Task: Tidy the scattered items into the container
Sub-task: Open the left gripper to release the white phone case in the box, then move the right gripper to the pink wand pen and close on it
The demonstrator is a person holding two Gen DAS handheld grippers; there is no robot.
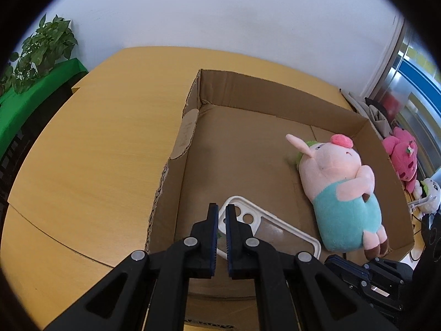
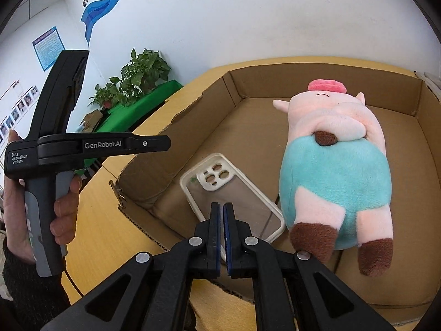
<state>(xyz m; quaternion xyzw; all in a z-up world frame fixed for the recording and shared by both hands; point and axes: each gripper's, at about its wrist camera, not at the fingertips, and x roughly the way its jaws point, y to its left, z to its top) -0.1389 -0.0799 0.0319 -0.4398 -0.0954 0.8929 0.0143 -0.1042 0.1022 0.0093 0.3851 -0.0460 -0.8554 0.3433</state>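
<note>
Left gripper [image 1: 222,215]: jaws shut, nothing between the pads, hanging over the near-left part of the cardboard box [image 1: 193,127] and angled down toward the phone case [image 1: 273,229]. Right gripper [image 2: 222,215]: also shut and empty, above the near end of the same case, plush pig [image 2: 336,165] just to its right. The person's hand [image 2: 63,212] wraps the left tool's grey handle at the left edge of the right wrist view. My read of the step: between picks, or close to the end, since neither claw carries anything and both are parked over the container rather than over loose items. Box contents: the clear case with white bumper lies flat on the box floor, camera cutouts toward the far wall; the pig in teal overalls lies on its back alongside it, head toward the far wall, brown feet toward the near edge. Case and pig sit close together; contact can't be confirmed. The rest of the box floor is bare cardboard. Outside the box, past its right wall, a pink plush [image 1: 405,154] and a small white plush [image 1: 430,193] sit in a cluttered pile; can't tell if they count as task items. The wooden table [image 1: 96,151] left of the box shows nothing loose. If more remains, the next move needs a gripper swung out of the box, jaws opened before descent, then closed on soft fabric. Potted plant [image 2: 143,74] on green cloth is background.
</note>
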